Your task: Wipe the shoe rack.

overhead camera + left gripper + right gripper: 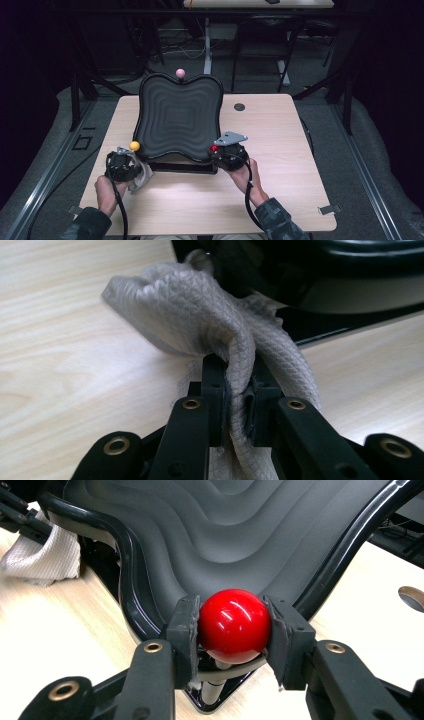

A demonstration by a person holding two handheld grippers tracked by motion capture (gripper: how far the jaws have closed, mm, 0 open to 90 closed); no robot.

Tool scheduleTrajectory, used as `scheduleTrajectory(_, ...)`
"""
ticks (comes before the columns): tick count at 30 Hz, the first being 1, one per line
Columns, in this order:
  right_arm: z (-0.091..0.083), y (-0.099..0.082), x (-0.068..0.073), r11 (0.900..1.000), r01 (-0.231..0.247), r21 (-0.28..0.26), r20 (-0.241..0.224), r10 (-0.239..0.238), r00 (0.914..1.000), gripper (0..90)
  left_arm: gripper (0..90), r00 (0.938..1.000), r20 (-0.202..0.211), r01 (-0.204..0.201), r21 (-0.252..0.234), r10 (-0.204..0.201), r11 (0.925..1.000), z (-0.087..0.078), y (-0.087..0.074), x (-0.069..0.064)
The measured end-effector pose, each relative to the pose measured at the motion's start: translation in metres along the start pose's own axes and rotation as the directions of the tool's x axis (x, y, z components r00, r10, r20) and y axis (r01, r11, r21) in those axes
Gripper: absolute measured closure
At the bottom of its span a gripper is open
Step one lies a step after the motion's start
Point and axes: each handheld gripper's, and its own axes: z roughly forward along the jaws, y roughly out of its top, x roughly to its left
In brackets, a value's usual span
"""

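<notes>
A black board with a rippled, contoured surface (pixel 177 117) lies on the wooden table (pixel 280 150); ball knobs stand at its corners. My right gripper (pixel 216 148) is shut on the red ball knob (pixel 234 625) at the board's near right corner (pixel 310 575), both pads pressing its sides. My left gripper (pixel 131 165) is shut on a bunched grey cloth (pixel 210 325) beside the board's near left corner, where a yellow ball knob (pixel 134 145) stands. The cloth (pixel 47 555) rests on the table against the board's edge. A pink ball knob (pixel 180 73) sits at the far edge.
A dark round cable hole (pixel 239 106) is set in the table right of the board. Bare wood runs along the table's near and right sides. Behind the table stand dark frames and another desk's legs (pixel 207 47). Cables trail from both grippers toward the person.
</notes>
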Motion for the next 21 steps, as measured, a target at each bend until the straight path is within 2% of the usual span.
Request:
scheduleTrajectory(4,0.000,0.000,0.000,1.0000,0.002,0.000,-0.001,-0.002,1.0000,59.8,81.5,0.9988,0.020,-0.045,-0.008,0.045,0.9990,-0.001,0.001,-0.011)
scheduleTrajectory(9,0.000,0.000,0.000,1.0000,0.007,-0.002,0.003,-0.007,1.0000,59.8,81.5,0.9975,0.025,-0.065,-0.016,0.066,0.9977,0.002,0.004,-0.021)
scheduleTrajectory(11,0.000,-0.001,0.000,0.9999,0.010,-0.008,-0.008,-0.010,0.9999,59.8,81.5,0.9978,0.019,-0.064,-0.025,0.064,0.9977,0.004,0.004,-0.025)
scheduleTrajectory(12,0.000,0.000,0.000,0.9999,0.015,0.000,0.006,-0.015,0.9999,59.7,81.5,0.9979,0.016,-0.063,-0.031,0.063,0.9976,0.005,0.005,-0.027)
scheduleTrajectory(14,-0.001,0.000,0.000,0.9998,0.017,0.005,0.004,-0.017,0.9998,59.6,81.5,0.9984,0.025,-0.050,-0.039,0.051,0.9980,0.006,0.005,-0.030)
scheduleTrajectory(18,-0.002,0.003,0.001,0.9989,0.043,0.021,0.005,-0.043,0.9991,56.9,81.5,0.9981,0.021,-0.057,-0.036,0.058,0.9977,0.010,0.006,-0.036)
scheduleTrajectory(19,-0.002,0.004,0.001,0.9991,0.043,0.005,-0.005,-0.043,0.9991,54.7,81.5,0.9984,0.018,-0.053,-0.039,0.054,0.9978,0.011,0.006,-0.037)
scheduleTrajectory(20,-0.003,0.004,0.002,0.9990,0.045,0.006,0.007,-0.045,0.9990,54.1,81.5,0.9980,0.017,-0.060,-0.034,0.061,0.9976,0.012,0.006,-0.039)
scheduleTrajectory(21,-0.004,0.005,0.002,0.9987,0.049,-0.015,0.002,-0.049,0.9988,53.8,81.5,0.9981,0.013,-0.061,-0.026,0.061,0.9978,0.014,0.006,-0.041)
